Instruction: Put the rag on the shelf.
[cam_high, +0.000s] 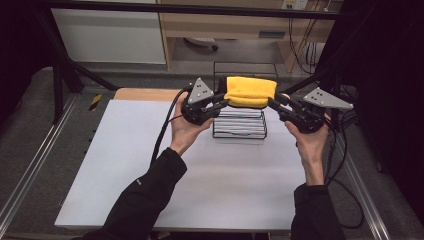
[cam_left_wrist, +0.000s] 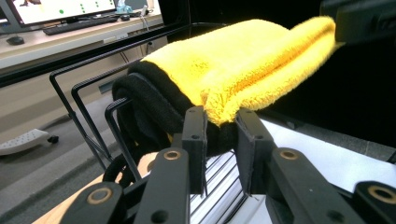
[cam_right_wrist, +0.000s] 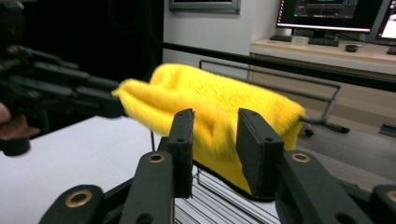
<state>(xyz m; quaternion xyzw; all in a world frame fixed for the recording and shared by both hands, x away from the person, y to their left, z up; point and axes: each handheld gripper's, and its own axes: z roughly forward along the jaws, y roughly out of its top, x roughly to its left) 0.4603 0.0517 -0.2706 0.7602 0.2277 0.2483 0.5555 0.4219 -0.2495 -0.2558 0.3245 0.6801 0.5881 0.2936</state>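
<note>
A yellow towel (cam_high: 250, 91) with a black edge lies draped over the top of a black wire rack (cam_high: 240, 131) at the far middle of the white table (cam_high: 225, 195). My left gripper (cam_high: 225, 101) is shut on the towel's left end; in the left gripper view the black hem and a yellow corner (cam_left_wrist: 243, 60) fill the gap between the jaws (cam_left_wrist: 222, 135). My right gripper (cam_high: 274, 102) is at the towel's right end. In the right gripper view its jaws (cam_right_wrist: 215, 135) stand apart with the towel (cam_right_wrist: 219, 98) between them, and the left gripper (cam_right_wrist: 114, 105) pinches the far corner.
The rack's upright wires (cam_left_wrist: 70, 107) rise behind the towel. A wooden board (cam_high: 145, 94) edges the table's far left. Metal rails (cam_high: 30, 170) run along both sides, and black frame posts (cam_high: 60, 75) stand at the far corners. Cables (cam_high: 165, 130) trail from both grippers.
</note>
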